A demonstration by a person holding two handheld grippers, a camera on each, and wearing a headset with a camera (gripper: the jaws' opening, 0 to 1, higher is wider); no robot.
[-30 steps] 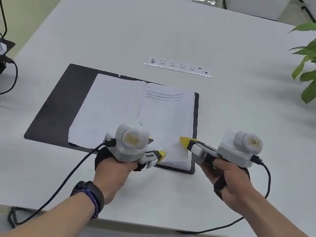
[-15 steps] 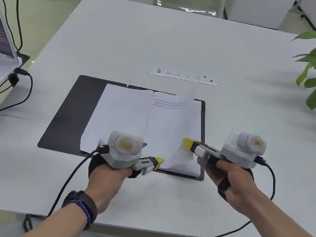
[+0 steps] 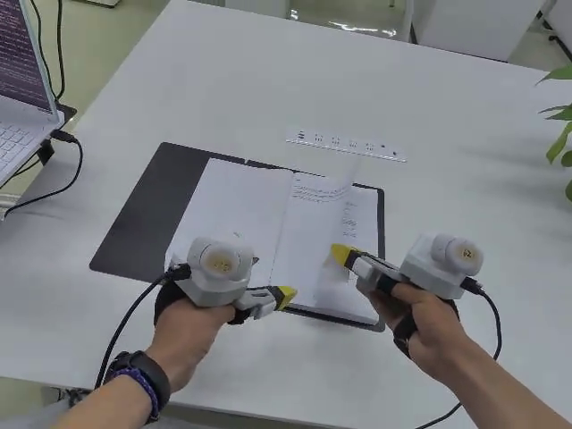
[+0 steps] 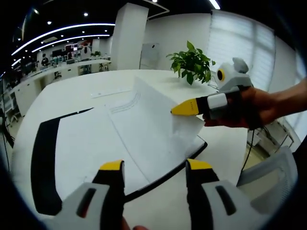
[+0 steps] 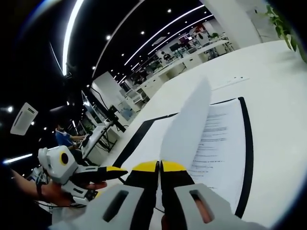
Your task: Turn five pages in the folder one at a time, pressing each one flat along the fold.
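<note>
Folder (image 3: 134, 223), lying open on the white table (image 3: 268, 71): the black cover is spread flat, its left flap is partly bare, and white sheets rest on either side of the fold. Your right gripper (image 3: 344, 256) is clamped on the near right corner of the top right-hand page (image 3: 322, 214). That page stands raised off the stack and bows upward toward the fold. In the right gripper view the yellow tips meet with the paper's edge between them. Your left gripper (image 3: 284, 295) hovers just beside the folder's near edge, close to the fold, with its jaws apart and holding nothing. Judged from its curl, the page is a single thin sheet, light and limp, so it will likely sag or buckle rather than swing over stiffly. It will probably crease at the pinch or tear at the bound edge if you pull it away from the fold. The corner margin where you hold it now looks like the right place, since it is clear of the print and free of the sheet beneath. Carry it in an arc over the fold rather than dragging it sideways, and watch that a second sheet does not cling and rise with it. The open left gripper sits well placed to press the page flat along the fold. How many pages are done cannot be read from these views.
</note>
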